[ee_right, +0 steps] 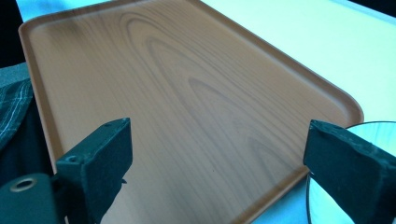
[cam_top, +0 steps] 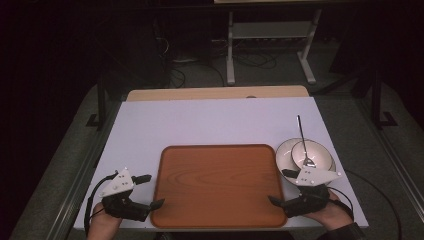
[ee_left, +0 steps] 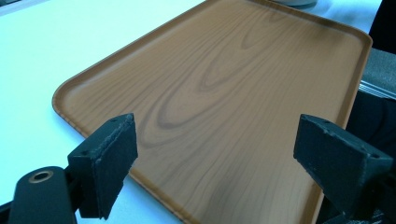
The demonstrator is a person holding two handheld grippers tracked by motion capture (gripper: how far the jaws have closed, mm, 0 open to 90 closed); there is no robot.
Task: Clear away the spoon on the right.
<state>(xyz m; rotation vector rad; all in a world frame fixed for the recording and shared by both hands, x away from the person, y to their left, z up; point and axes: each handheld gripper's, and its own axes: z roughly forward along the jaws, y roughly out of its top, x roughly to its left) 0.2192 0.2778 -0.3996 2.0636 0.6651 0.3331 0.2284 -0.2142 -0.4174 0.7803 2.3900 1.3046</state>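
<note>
Both your grippers, left (cam_top: 148, 191) and right (cam_top: 280, 187), jaws apart, flanking brown wood-grain tray (cam_top: 218, 183). Careless right swing knocks white bowl (cam_top: 305, 155) with metal spoon (cam_top: 302, 141).

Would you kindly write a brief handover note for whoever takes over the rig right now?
Left tongs: open, holding nothing, at the tray's left near corner.
Right tongs: open, holding nothing, at the tray's right near corner, just in front of the bowl.
Wooden tray: flat on the white table, centred at the near edge, nothing on it.
White bowl: on the table, right of the tray, with a spoon standing in it, handle pointing away.
Done: nothing gripped or loaded yet.
Left: probably the bowl and spoon go onto the tray, or the tray gets lifted by both sides.
</note>
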